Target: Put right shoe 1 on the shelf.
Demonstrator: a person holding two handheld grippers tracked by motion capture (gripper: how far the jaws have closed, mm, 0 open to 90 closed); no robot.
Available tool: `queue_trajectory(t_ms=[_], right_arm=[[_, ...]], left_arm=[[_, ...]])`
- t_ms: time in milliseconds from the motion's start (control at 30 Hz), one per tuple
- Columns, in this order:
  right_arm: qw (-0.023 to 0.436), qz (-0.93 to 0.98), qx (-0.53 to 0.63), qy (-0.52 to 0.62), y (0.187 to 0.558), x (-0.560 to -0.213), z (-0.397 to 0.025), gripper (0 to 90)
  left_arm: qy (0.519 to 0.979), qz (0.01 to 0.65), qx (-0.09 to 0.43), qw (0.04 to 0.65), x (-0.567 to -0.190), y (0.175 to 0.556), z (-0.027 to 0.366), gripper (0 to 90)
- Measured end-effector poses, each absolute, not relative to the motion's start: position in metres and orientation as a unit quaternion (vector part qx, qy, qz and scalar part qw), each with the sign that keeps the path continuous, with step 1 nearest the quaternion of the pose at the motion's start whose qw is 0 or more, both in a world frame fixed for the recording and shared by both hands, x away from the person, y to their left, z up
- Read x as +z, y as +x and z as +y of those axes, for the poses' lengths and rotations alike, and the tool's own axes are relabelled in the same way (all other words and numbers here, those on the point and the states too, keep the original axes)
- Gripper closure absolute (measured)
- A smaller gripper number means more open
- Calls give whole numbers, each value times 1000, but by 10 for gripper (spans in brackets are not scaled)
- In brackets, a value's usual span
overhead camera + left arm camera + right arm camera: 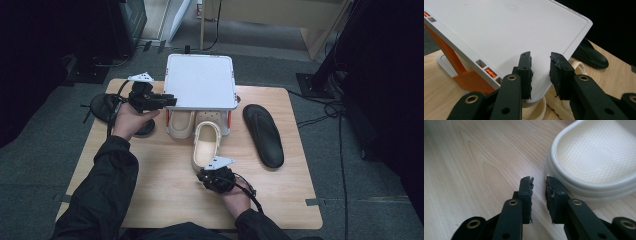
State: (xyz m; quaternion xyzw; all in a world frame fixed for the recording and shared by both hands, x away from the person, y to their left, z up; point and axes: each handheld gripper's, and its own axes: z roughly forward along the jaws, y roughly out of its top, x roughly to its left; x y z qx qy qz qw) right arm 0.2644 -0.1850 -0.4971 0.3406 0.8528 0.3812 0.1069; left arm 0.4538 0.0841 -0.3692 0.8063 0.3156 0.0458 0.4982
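Note:
A white shelf (201, 80) on orange legs stands at the back of the wooden table (165, 190). My left gripper (170, 100) is at its front left corner; in the left gripper view the jaws (540, 58) stand a little apart over the shelf (506, 27) corner, gripping nothing that I can see. One cream clog (207, 145) pokes out from under the shelf, and a second cream clog (180, 124) lies beside it. My right gripper (205, 173) is open just behind the nearer clog's heel (594, 157), with only bare wood between its jaws (539, 181).
A black slipper (263, 134) lies to the right of the shelf, also seen in the left gripper view (591, 53). Another black slipper (102, 106) sits at the table's left edge under my left hand. Dark stands and cables surround the table.

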Motion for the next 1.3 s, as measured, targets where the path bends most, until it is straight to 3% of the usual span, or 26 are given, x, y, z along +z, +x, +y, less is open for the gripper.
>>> queue_trajectory(t_ms=[1300], right_arm=[[176,811,403,386,342,-483,-199,747]], left_arm=[[802,327,38,498,-369,454,85,740]])
